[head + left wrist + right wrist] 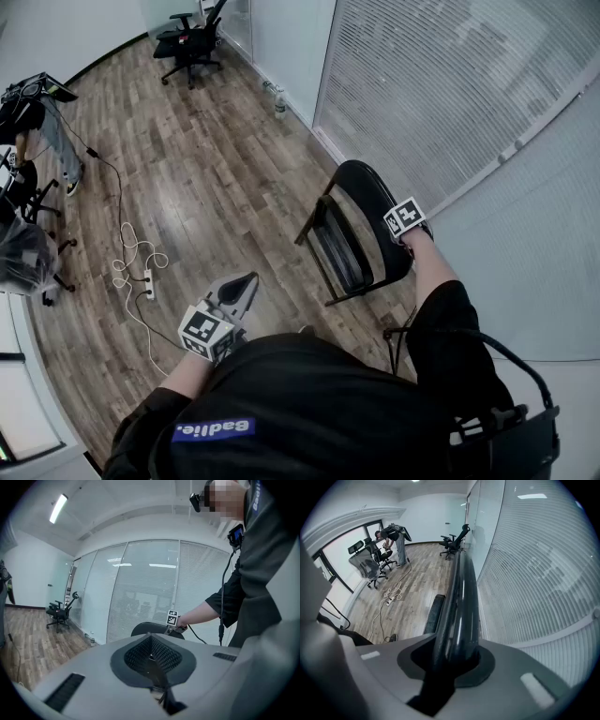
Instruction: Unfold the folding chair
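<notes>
One black folding chair (373, 211) by the glass wall (450, 84), right tool (405, 223) clamped on its top edge, left tool (244, 287) pressed closed, empty, one power strip (148, 279) on the floor (216, 178)

Bright, even light; fisheye-warped edges

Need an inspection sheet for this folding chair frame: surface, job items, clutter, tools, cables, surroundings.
Surface: wood plank floor.
Job's things: black folding chair, still folded, standing beside the glass wall.
Clutter: bottle at the wall base.
Tools: right tool shut on the folding chair's top edge; left tool shut, empty, away from the chair.
Cables: power strip with looped white cable on the floor; black cable running off to the left.
Surroundings: glass wall with blinds; office chair at the far end; person far left.
</notes>
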Motion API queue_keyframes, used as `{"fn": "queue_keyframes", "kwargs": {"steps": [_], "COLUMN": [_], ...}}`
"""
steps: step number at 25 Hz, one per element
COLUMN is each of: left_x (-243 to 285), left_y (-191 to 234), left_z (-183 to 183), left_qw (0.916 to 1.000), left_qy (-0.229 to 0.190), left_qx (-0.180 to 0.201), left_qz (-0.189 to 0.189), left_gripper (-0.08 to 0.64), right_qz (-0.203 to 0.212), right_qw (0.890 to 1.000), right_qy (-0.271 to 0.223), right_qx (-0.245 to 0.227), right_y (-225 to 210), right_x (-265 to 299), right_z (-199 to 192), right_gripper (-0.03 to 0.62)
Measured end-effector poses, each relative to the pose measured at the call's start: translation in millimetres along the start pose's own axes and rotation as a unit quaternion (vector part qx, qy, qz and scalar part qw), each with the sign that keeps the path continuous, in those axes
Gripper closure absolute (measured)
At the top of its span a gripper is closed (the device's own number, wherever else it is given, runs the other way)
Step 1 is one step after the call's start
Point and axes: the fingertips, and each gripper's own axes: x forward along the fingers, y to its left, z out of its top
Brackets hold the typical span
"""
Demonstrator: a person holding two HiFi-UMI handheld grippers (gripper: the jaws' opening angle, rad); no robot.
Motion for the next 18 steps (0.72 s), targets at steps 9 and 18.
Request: {"fn": "queue_keyframes", "kwargs": {"steps": [9, 18], "left_x": [3, 7], "left_y": [-1, 2], "left_z": [-5, -11], "left_qw": [1.0000, 0.9999], "left_qy": [0.003, 0.008], "left_qx": [-0.001, -0.011], "left_qz": [-0.003, -0.004], "left_gripper": [0.555, 0.555], "right_qz": [-0.002, -0.007], "right_qw": [1.000, 1.000], "right_qy": [-0.001, -0.001], "right_qx": [-0.001, -0.003], "right_y": [-2, -1], "right_x": [1, -1], "right_z": [-1, 0], "right_gripper": [0.506, 0.495]}}
